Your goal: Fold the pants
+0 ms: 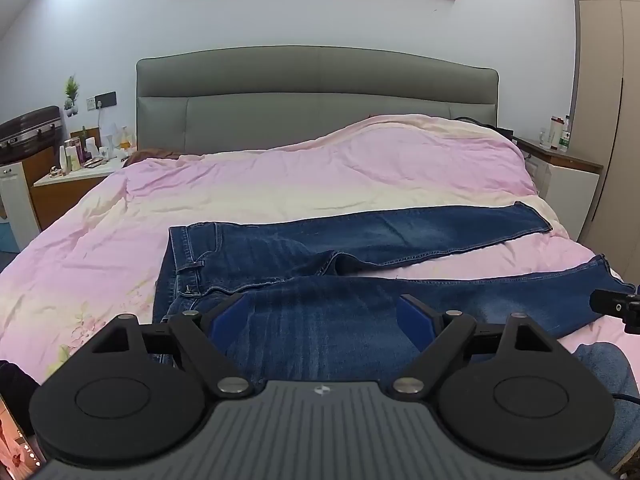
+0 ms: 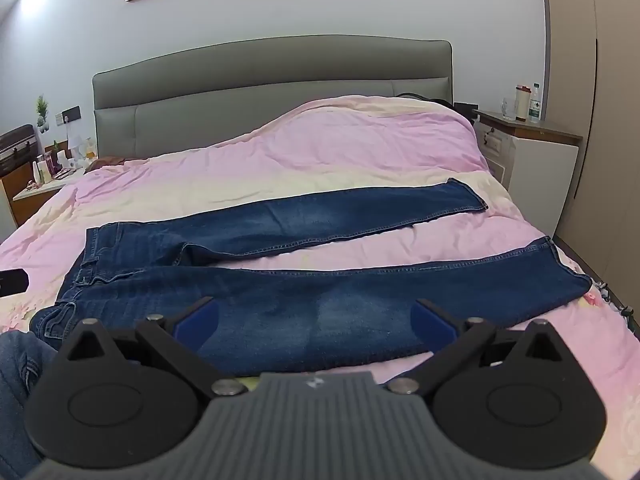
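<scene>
Room: bedroom with a pale wall, a grey padded headboard (image 1: 316, 96) and a bed under a rumpled pink and cream quilt (image 1: 280, 176); cluttered nightstands stood at both sides of the bed.

Task's thing: dark blue denim jeans (image 1: 320, 248) lay flat across the quilt near the foot edge of the bed, waistband toward the bed's left edge, the two legs splayed apart in a narrow V toward the right edge, with pink quilt showing between them.

Left gripper (image 1: 320, 316): blue-padded fingers stood wide apart and held nothing, hovering over the upper thigh of the near leg, close to the waistband.

Right gripper (image 2: 316, 316): fingers likewise spread wide and empty, hovering over the middle of the near leg (image 2: 360, 288), short of its cuff.

Stage, as judged: nothing looked folded yet; the likely first step was to bring one leg over the other.

Doing it well: the near leg probably wanted one grip at its outer seam by the hip and one near the cuff, both pinching the single leg only and none of the quilt; lifting both ends together and laying seam on seam over the far leg (image 2: 320, 212) should keep the denim flat.

Risk: a mid-leg pinch would likely let the heavy cuff drag and twist.
</scene>
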`<action>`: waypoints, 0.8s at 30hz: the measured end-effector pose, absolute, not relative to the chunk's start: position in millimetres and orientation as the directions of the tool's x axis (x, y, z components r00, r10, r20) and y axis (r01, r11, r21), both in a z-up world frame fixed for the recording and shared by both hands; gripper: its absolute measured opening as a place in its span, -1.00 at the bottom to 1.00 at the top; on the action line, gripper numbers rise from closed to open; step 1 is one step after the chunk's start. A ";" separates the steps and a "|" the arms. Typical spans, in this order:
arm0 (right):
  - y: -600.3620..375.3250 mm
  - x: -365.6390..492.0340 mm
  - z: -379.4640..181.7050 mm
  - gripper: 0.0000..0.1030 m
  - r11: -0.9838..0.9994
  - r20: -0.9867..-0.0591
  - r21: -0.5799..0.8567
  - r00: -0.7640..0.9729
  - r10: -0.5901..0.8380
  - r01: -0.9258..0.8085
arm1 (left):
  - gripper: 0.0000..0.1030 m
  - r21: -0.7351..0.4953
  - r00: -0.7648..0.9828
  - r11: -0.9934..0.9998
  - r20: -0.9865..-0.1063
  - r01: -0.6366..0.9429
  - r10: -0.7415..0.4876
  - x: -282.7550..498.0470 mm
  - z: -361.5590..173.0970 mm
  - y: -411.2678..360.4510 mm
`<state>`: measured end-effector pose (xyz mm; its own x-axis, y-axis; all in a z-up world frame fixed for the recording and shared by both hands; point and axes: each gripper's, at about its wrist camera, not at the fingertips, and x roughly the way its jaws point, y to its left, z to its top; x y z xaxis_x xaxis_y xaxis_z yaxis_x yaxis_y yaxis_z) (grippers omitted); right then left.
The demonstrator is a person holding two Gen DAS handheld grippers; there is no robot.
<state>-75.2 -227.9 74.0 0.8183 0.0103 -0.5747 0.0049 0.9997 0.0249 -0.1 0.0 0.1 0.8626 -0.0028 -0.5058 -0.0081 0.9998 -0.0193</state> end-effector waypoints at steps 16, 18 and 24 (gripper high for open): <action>-223.6 -77.9 82.1 0.90 1.000 -0.561 0.019 0.828 0.025 -0.018 | 0.91 -0.028 0.862 0.999 -0.507 -0.020 0.003 -8.4 -4.2 9.9; -222.4 -78.1 82.6 0.90 1.000 -0.558 0.015 0.829 0.028 -0.024 | 0.91 -0.026 0.858 0.999 -0.514 -0.024 0.007 -6.4 0.3 8.9; -219.2 -77.9 84.6 0.90 0.999 -0.555 0.009 0.831 0.034 -0.035 | 0.91 -0.029 0.857 0.999 -0.515 -0.027 0.008 -6.6 1.1 10.7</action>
<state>-77.9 -219.2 84.6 0.8309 0.0335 -0.5555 -0.0345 0.9994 0.0086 -6.6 10.7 1.1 0.8573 0.0079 -0.5148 -0.0265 0.9992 -0.0288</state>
